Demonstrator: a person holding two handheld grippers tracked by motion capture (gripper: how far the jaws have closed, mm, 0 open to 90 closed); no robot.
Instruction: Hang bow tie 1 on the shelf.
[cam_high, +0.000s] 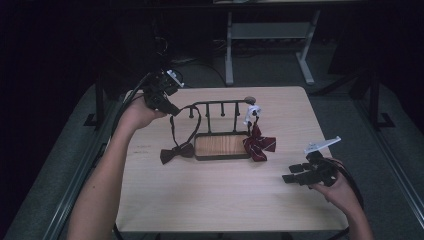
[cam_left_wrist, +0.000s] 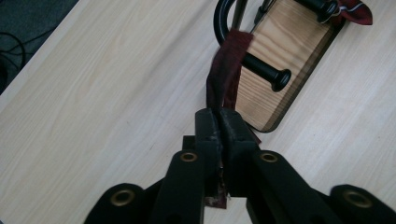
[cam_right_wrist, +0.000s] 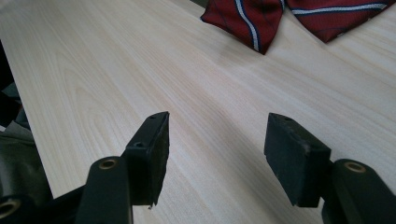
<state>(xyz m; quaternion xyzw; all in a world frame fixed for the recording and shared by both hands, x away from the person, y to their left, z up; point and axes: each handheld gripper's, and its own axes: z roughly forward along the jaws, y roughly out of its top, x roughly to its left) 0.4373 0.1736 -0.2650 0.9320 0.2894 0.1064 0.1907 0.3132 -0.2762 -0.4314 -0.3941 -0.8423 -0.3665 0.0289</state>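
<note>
A black peg rack (cam_high: 220, 106) stands on a wooden base (cam_high: 222, 146) mid-table. A dark bow tie (cam_high: 176, 152) lies left of the base, and its strap (cam_high: 172, 127) runs up to the rack's left end. My left gripper (cam_high: 171, 110) is shut on that strap above the table's far left. In the left gripper view the jaws (cam_left_wrist: 219, 119) pinch the maroon strap (cam_left_wrist: 226, 70), which passes by a black peg (cam_left_wrist: 266, 72). A red striped bow tie (cam_high: 259, 144) hangs at the rack's right end. My right gripper (cam_high: 290, 176) rests open at the near right, its jaws (cam_right_wrist: 217, 140) holding nothing.
The pale wooden table (cam_high: 215, 200) has bare room in front of the rack. A small white piece (cam_high: 252, 111) sits on the rack's right post. The striped tie (cam_right_wrist: 252, 18) lies just beyond the right gripper. Desk legs (cam_high: 229, 50) stand behind the table.
</note>
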